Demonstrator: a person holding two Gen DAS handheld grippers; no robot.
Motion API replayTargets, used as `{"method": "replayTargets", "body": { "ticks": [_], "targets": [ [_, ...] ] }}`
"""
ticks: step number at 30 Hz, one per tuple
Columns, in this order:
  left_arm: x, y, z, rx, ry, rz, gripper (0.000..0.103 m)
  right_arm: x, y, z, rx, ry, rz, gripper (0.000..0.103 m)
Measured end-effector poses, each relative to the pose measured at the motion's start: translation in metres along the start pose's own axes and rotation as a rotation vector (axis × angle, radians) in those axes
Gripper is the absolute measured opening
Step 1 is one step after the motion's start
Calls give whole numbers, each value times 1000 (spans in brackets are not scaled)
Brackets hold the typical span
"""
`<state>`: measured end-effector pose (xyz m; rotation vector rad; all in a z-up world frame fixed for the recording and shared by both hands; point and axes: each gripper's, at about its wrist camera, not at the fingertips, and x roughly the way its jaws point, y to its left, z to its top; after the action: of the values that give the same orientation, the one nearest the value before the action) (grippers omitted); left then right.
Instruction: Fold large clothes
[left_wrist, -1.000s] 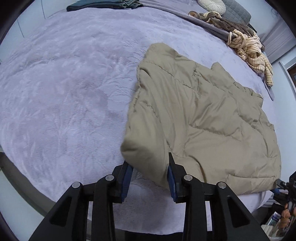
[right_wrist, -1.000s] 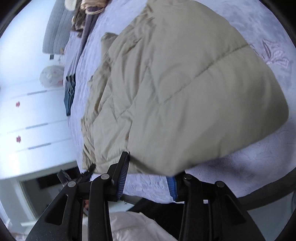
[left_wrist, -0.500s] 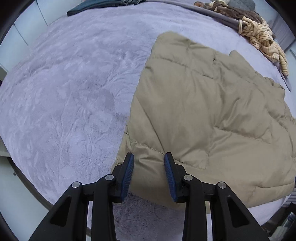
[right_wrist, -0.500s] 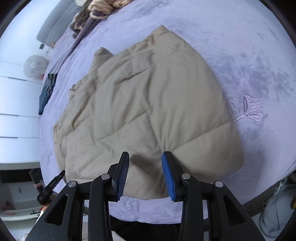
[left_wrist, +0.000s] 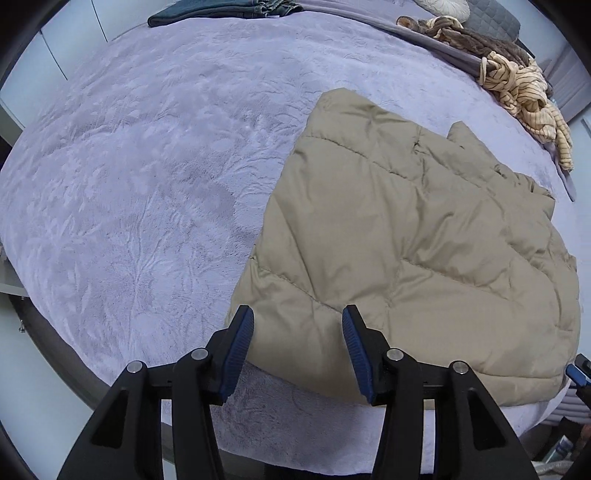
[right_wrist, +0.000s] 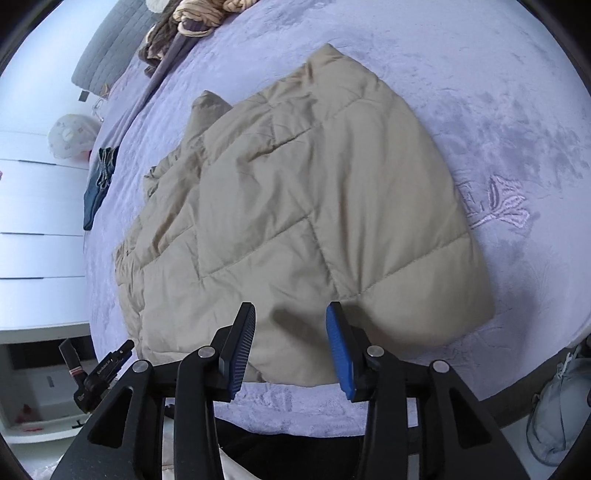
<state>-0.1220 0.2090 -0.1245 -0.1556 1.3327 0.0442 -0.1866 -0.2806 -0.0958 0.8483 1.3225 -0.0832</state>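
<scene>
On the left, the left hand-held gripper (left_wrist: 297, 345) hovered over the near left corner of the tan quilted jacket (left_wrist: 417, 236), its jaws apart after just opening, with nothing clamped between them; the fabric lay below on the bed (left_wrist: 147, 177). The jacket rested folded near the bed's near edge, its fold edge running toward the far side, probably laid there so the next fold could be made within reach. To the right, the right hand-held gripper (right_wrist: 290, 343) stood above the jacket's near edge, jaws likewise parted after opening and empty. Both releases suggested the fold had been set down. Striped clothes (left_wrist: 524, 92) waited at the bed's far right corner.
</scene>
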Motion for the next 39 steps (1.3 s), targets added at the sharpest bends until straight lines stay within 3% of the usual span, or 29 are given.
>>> {"method": "replayTargets", "body": {
  "ticks": [2, 3, 9, 12, 14, 18, 23, 31, 39],
  "targets": [
    [-9, -6, -1, 3, -25, 6, 99, -1, 12, -2, -33, 3, 3, 54],
    [-13, -10, -2, 11, -46, 20, 101, -1, 17, -4, -48, 7, 4, 55],
    [-22, -20, -4, 19, -58, 41, 101, -1, 27, -15, -94, 21, 0, 62],
    [-31, -22, -9, 7, -55, 7, 101, -2, 24, -20, -95, 19, 0, 67],
    [-33, -21, -12, -10, -42, 5, 101, -3, 24, -22, -105, 10, -7, 74],
    [-40, -23, -19, -2, -31, 36, 101, -1, 28, -26, -126, 0, 2, 80],
    [-45, -25, -24, 29, -20, 19, 101, 5, 46, -34, -184, 8, 13, 83],
    [-39, -24, -3, 123, -30, -15, 101, 13, 82, -34, -211, -38, 11, 87],
    [-26, -4, 31, 216, -11, -43, 101, 45, 122, -44, -192, -22, -22, 87]
  ]
}}
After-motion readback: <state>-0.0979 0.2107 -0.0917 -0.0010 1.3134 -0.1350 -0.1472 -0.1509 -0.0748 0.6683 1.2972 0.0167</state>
